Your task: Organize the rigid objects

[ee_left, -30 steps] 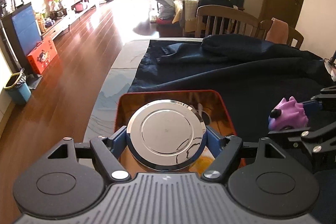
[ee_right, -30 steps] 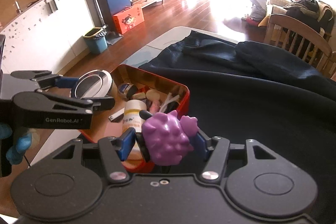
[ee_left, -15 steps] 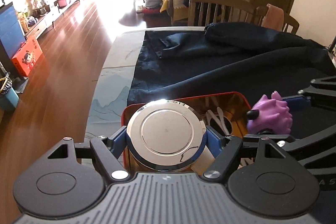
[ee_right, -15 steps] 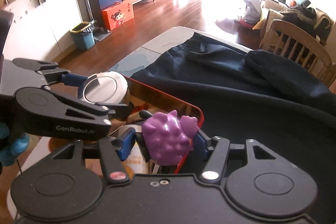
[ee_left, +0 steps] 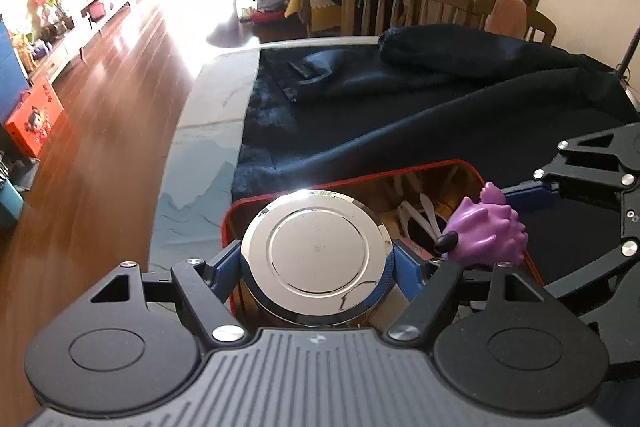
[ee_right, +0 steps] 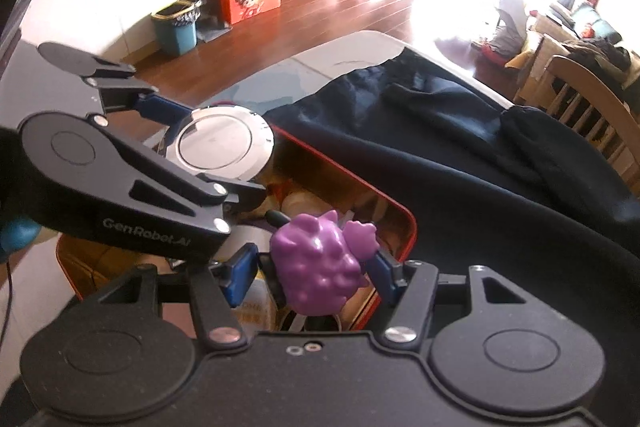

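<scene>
Sunlit living-room floor and a dining chair lie beyond the worktop (ee_left: 208, 131), most of which is covered by a dark blue cloth (ee_left: 400, 115). At its near edge sits the red tin box (ee_right: 406, 227), already crowded with small bottles and white sticks, and both carried things hang right over it. Left tool (ee_left: 316, 259) is spread wide but clamped by its blue pads on the sides of a round container with a chrome lid (ee_left: 316, 251), held above the box's left end; right tool (ee_right: 316, 267) stands about half open and pinches a knobbly purple toy (ee_right: 316, 263) above the right end, close by the rim. To do this step well, I would judge, each piece should be lowered over a free gap, not onto the bottles, the container kept level so its lid does not slip, and the pads parted only once the piece rests on something. Both tools are near each other, so setting down one at a time would avoid a knock.
</scene>
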`<state>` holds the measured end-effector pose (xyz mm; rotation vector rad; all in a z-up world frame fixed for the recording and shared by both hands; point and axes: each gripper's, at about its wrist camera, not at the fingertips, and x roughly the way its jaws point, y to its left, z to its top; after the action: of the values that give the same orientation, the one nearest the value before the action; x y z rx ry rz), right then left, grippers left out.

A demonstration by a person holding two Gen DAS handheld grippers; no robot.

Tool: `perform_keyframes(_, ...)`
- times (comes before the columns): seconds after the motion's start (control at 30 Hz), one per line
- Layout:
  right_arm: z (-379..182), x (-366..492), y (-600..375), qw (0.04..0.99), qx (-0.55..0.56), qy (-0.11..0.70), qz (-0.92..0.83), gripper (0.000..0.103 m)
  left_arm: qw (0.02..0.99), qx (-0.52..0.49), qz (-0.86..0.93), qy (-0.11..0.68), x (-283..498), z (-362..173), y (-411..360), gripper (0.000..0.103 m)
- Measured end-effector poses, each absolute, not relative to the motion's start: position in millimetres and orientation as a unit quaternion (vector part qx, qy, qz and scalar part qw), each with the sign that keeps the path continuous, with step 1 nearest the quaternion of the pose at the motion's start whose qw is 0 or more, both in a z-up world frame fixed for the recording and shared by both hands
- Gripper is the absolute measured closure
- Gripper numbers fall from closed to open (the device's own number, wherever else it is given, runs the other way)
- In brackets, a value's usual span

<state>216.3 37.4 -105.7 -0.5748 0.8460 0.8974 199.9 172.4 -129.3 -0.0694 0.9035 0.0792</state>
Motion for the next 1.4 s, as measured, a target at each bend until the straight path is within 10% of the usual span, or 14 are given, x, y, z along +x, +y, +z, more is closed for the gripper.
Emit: perform_keyframes(1.4,-56,172,-44,0.829,-0.096,0.375,0.404,0.007,0.911,-0.061,0.039,0.407,126,-93,158,0.021)
